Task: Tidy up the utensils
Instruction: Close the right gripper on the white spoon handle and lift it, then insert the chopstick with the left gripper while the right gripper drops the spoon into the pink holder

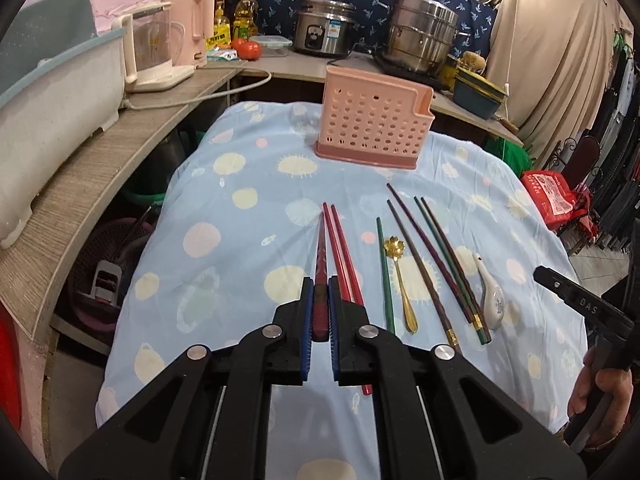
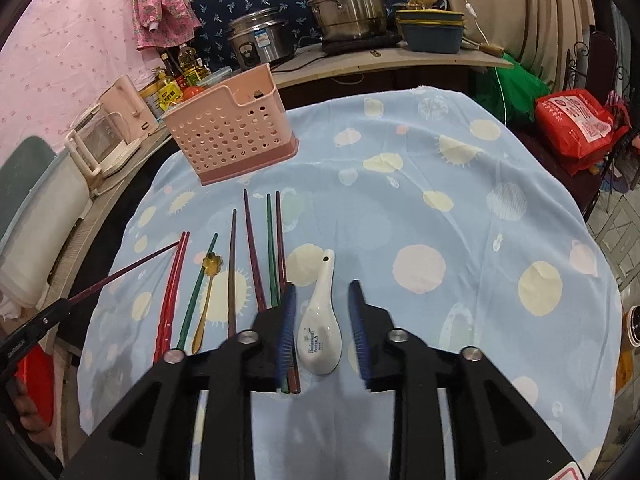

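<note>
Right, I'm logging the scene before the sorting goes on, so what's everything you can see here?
Utensil holder: one, pink, perforated, far end of the cloth.
Red chopsticks: two, red, left of the row.
Green chopsticks: two, green, one beside the gold spoon, one further right.
Purple chopsticks: two, purple, mid-row.
Dark red chopsticks: two, one lying near the ceramic spoon, one gripped.
Gold spoon: one, gold, flower-shaped bowl, mid-row.
Ceramic spoon: one, white, right end of the row.
Tablecloth: one, light blue, spotted.
Rice cooker, steamer pot, kettle: one each, on the counters behind.
Left gripper: black, shut on a dark red chopstick.
Right gripper: black, open around the ceramic spoon.
</note>
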